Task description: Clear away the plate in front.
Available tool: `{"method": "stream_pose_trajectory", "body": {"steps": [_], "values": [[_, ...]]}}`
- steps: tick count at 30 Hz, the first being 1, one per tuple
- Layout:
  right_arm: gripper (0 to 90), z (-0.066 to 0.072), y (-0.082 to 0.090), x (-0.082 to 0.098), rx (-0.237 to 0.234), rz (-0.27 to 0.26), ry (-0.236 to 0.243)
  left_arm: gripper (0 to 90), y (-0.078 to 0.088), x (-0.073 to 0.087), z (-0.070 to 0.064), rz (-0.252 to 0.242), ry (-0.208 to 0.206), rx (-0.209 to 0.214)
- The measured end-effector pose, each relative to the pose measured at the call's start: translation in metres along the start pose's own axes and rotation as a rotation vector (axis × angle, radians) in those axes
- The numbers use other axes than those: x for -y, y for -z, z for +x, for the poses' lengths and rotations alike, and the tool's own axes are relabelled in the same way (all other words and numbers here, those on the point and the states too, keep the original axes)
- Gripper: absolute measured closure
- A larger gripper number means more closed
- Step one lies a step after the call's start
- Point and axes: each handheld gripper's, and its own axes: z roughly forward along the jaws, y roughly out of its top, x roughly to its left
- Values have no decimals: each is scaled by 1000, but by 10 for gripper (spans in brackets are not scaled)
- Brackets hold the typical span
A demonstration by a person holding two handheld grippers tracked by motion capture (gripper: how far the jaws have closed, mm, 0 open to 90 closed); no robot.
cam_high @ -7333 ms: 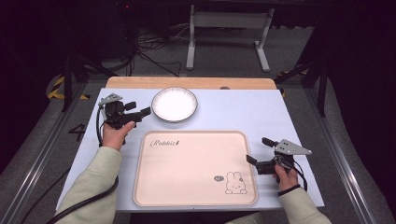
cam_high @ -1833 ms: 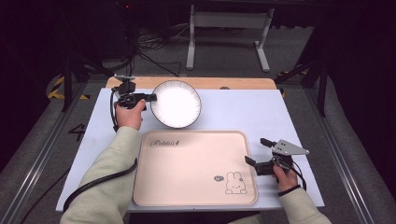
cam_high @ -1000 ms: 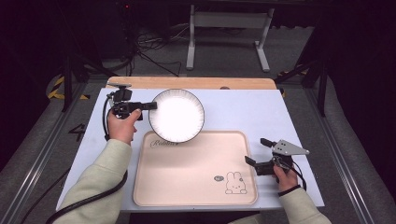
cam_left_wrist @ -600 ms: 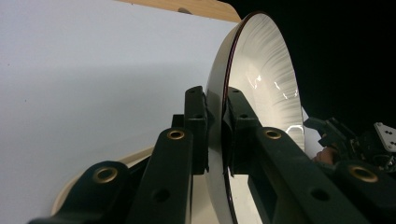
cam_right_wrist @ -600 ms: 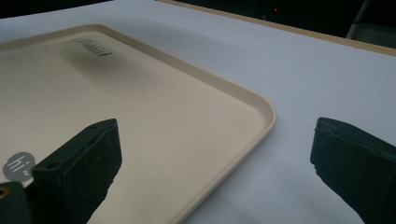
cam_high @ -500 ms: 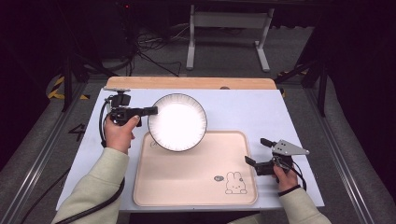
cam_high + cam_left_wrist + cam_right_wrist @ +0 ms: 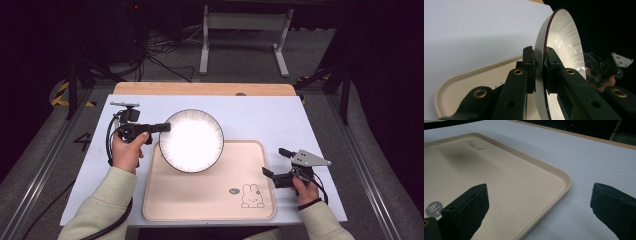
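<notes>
High view had the white plate (image 7: 191,140) up off the worktop (image 7: 260,117), hanging over the far left corner of the beige tray (image 7: 210,200), its rim overlapping that corner and its bright bowl facing the camera. Pinched at the plate's left edge was the left hand-held gripper (image 7: 162,127), and the left gripper view settled it: both black jaws were clamped on the plate's (image 7: 559,57) rim, one on the underside, one on the ribbed inner face, with the plate standing edge-on and the tray (image 7: 461,87) lying below and behind it. The left hand (image 7: 127,150) sat just off the tray's left side, sleeve trailing back toward the near edge.

Over at the tray's right side, the right hand-held gripper (image 7: 274,167) rested low, the grey three-cornered plate on top, jaws pointing in across the tray's right rim. Right gripper view showed them spread wide with nothing between them, one jaw over the tray (image 7: 524,195), the other over the pale worktop (image 7: 586,162) beyond the tray's rounded corner. A rabbit print (image 7: 251,195) sat in the tray's near right corner.
</notes>
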Motion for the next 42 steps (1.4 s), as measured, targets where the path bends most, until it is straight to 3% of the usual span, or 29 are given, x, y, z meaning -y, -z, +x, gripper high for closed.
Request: {"method": "stream_pose_trajectory", "body": {"steps": [10,25,29,42], "values": [[26,0,0,0,2,-1,1,812,-16,20,2,69,13,14],[26,0,0,0,3,-1,1,805,-35,38,0,160,15,40],[26,0,0,0,2,-3,2,802,-43,42,3,188,35,43],[26,0,0,0,1,-3,2,800,-58,50,5,223,53,66]]}}
